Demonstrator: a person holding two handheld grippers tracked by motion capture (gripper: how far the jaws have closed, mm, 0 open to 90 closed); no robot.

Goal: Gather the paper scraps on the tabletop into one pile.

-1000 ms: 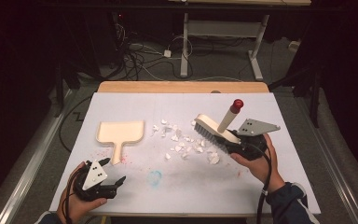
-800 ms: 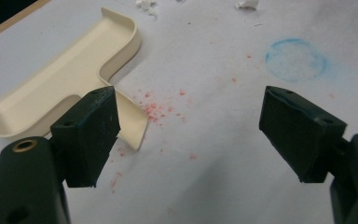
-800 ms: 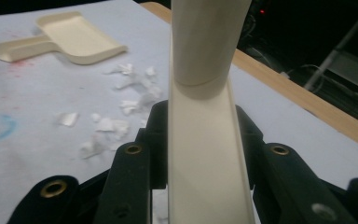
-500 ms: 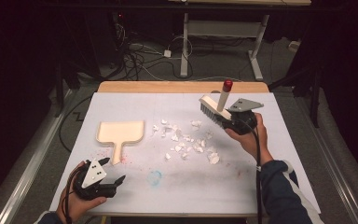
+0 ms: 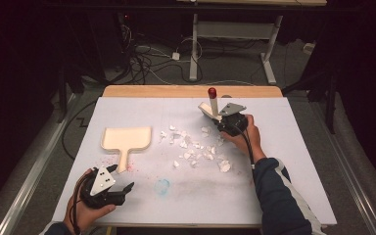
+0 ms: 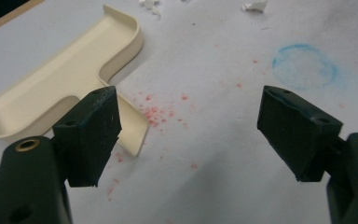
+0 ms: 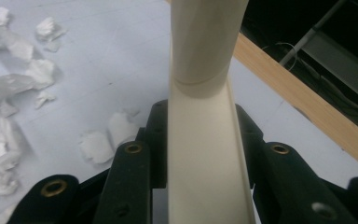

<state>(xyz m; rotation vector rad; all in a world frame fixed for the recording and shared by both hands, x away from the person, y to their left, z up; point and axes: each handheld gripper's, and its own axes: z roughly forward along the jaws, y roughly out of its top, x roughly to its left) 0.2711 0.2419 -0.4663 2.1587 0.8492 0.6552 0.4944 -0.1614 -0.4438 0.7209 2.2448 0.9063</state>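
Paper scraps (image 5: 196, 149) lie mid-table; the right claw (image 5: 223, 122) pinches the brush (image 5: 210, 108) handle near the far edge. A hard sweep could scatter them past the dustpan (image 5: 126, 139); the left claw (image 5: 120, 188) waits spread.

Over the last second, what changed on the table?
The right gripper, shut on the brush handle, carried it from the near right of the paper scraps to the far side of the table, and the brush turned more upright. The left gripper stayed open near the front edge. Dustpan and scraps did not move.
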